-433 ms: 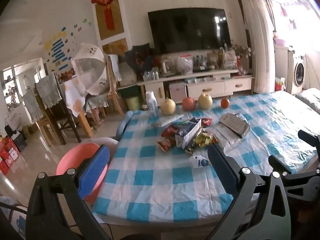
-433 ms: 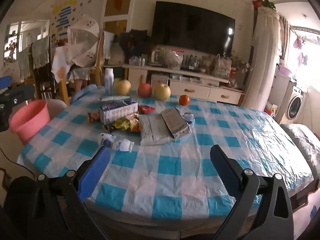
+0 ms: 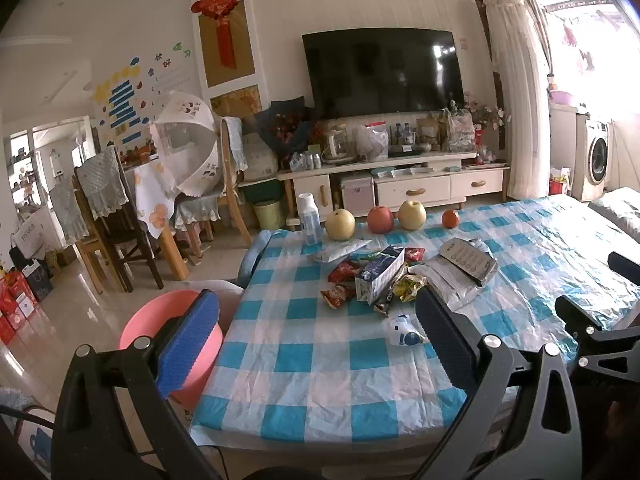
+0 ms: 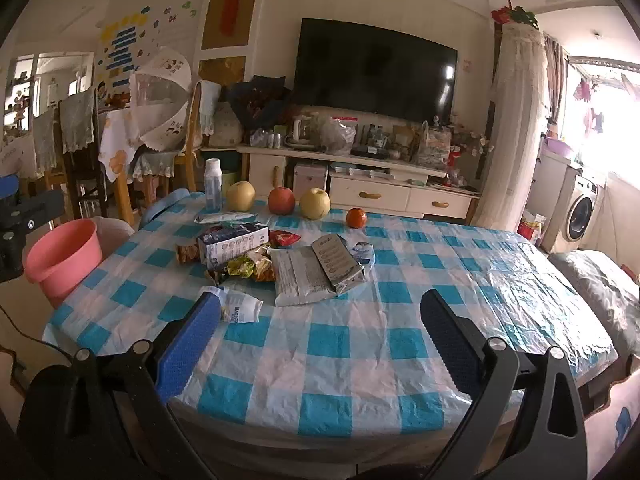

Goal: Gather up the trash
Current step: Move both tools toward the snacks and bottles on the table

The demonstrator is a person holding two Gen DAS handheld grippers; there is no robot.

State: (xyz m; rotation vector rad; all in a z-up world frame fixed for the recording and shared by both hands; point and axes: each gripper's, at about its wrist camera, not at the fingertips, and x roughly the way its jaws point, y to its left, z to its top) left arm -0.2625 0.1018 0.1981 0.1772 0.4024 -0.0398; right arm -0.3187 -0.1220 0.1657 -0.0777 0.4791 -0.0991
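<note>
Both grippers are hovering over the near edge of the tabletop (image 3: 320,364), empty. The left gripper (image 3: 316,344) is standing wide apart, blue ribbed pad at lower left, dark pad at lower right; the right gripper (image 4: 320,340) is gaping just as wide.

The trash is lying in a heap at the middle of the frame: a blue-and-white carton (image 3: 380,274) on its side, crinkled red and yellow snack wrappers (image 3: 406,286) beside it, a flat silvery foil pouch (image 3: 460,276) to the right, and a crumpled white wrapper (image 3: 402,330) nearest, just beside the left gripper's dark pad.

Behind the heap, a row of round fruit is sitting: a pale pear (image 3: 340,224), a red apple (image 3: 381,219), another pear (image 3: 412,215), a small orange (image 3: 451,218), with a white bottle (image 3: 310,218) standing upright at the left end.

A smooth pink plastic basin (image 3: 160,320) is sitting at lower left, off the tabletop's edge, partly hidden by the blue pad. The cloth is glossy, wrinkled blue-and-white check.
</note>
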